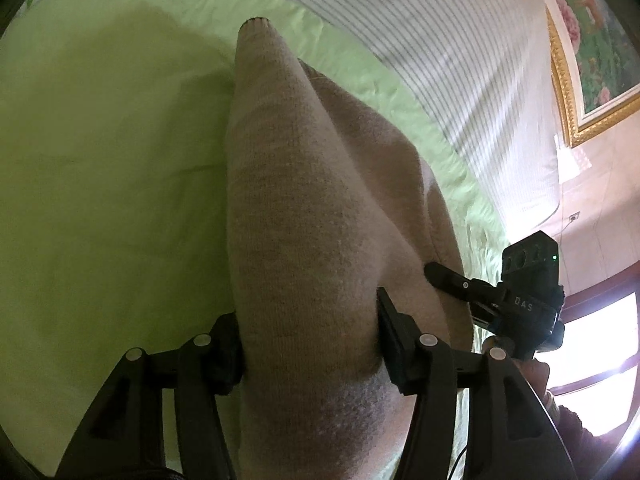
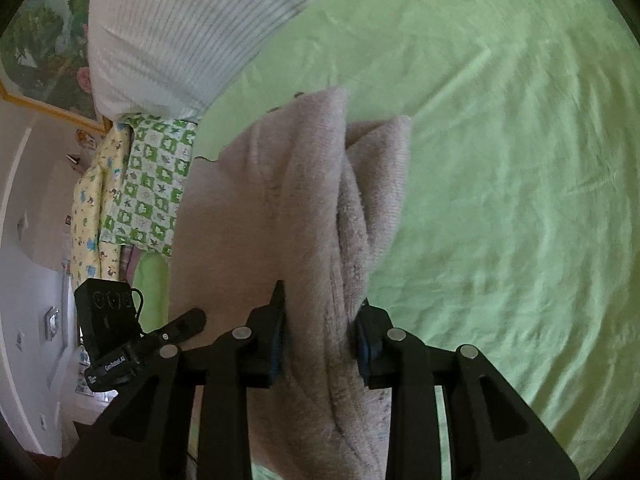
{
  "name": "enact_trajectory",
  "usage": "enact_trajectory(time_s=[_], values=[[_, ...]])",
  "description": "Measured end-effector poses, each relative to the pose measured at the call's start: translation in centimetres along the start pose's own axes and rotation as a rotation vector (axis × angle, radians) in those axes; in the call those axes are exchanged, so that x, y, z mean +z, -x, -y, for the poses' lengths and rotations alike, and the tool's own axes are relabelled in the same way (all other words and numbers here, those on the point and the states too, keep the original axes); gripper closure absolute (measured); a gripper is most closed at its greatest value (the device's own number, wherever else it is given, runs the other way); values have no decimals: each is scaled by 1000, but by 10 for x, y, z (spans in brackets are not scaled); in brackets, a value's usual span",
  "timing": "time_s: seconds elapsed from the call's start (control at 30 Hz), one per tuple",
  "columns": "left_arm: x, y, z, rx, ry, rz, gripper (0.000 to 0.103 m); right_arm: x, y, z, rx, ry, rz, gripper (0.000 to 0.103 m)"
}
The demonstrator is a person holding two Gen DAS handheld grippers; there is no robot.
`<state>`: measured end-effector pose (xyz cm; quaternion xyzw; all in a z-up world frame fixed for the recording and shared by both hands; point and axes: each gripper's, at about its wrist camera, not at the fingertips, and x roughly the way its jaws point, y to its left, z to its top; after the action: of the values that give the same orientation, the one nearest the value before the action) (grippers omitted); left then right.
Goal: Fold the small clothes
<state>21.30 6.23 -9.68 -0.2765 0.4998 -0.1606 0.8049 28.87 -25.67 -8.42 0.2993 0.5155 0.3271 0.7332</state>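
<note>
Each tool, left [image 1: 310, 344] and right [image 2: 322, 334], pinches the beige garment [image 1: 304, 208] bunched between its fingers above the green sheet [image 1: 100, 168].

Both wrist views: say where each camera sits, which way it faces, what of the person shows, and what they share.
Left wrist: on the left gripper, facing down along its fingers at the beige garment it clamps; the right gripper and a hand show.
Right wrist: on the right gripper, facing down at the same garment, bunched between its fingers; the left gripper shows at left.
Shared: garment, green sheet, striped pillow.
</note>
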Motion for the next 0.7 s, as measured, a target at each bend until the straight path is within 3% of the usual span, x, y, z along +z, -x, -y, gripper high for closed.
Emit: enact_trajectory(time_s=[0.2, 0.33, 0.7], values=[[0, -3, -11, -12, 9, -11, 39, 1, -10, -1, -36, 40, -7, 68], [1, 0, -4, 30, 9, -13, 38, 2, -8, -2, -41, 22, -5, 63], [-28, 51, 14, 161, -25, 36, 39, -14, 61, -5, -75, -13, 160, 61]])
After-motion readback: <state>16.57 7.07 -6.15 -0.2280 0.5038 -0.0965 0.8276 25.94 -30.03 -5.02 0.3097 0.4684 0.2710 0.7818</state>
